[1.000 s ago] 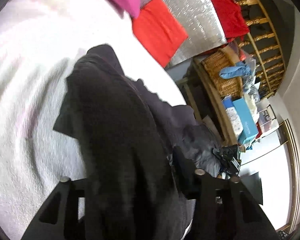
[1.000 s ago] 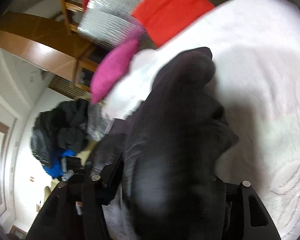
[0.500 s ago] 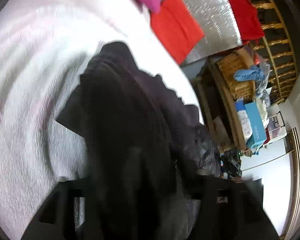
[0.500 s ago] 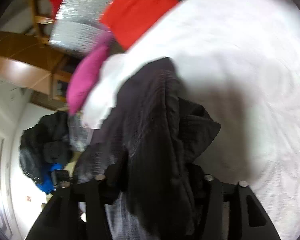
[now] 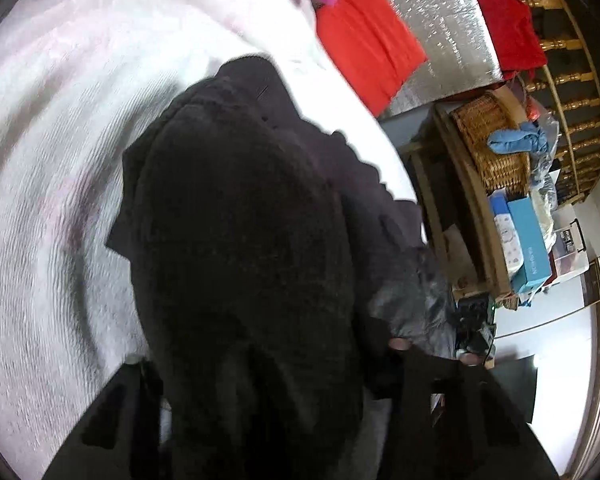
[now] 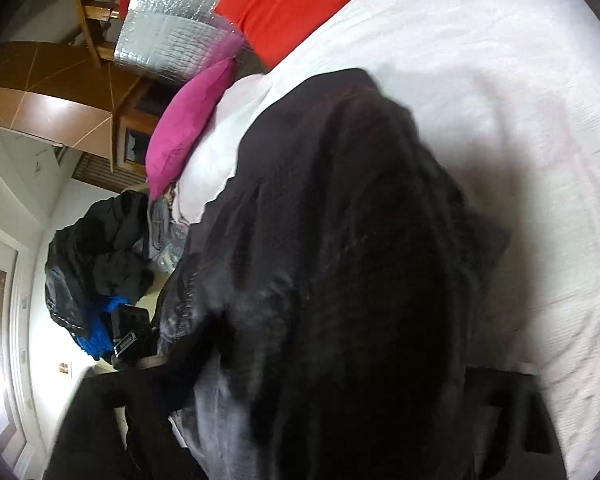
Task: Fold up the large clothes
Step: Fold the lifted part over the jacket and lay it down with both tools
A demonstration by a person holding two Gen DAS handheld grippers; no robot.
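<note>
A large black garment (image 5: 244, 248) lay bunched on the white bedspread (image 5: 52, 184) of a bed, its far end reaching toward a pink pillow (image 6: 184, 128) and a red cushion (image 5: 368, 52). In the left wrist view the garment ran back between the two fingers of the left gripper (image 5: 256, 364) and covered the gap; the jaws had just been closing, with cloth between them, but whether the pads pressed on it could not be told. In the right wrist view the same garment (image 6: 360, 264) draped over the right gripper (image 6: 300, 392), hiding its fingertips; those jaws had just been opening, cloth still between them, and their grip could not be told. A wicker basket (image 5: 488, 140) stood beside the bed.
</note>
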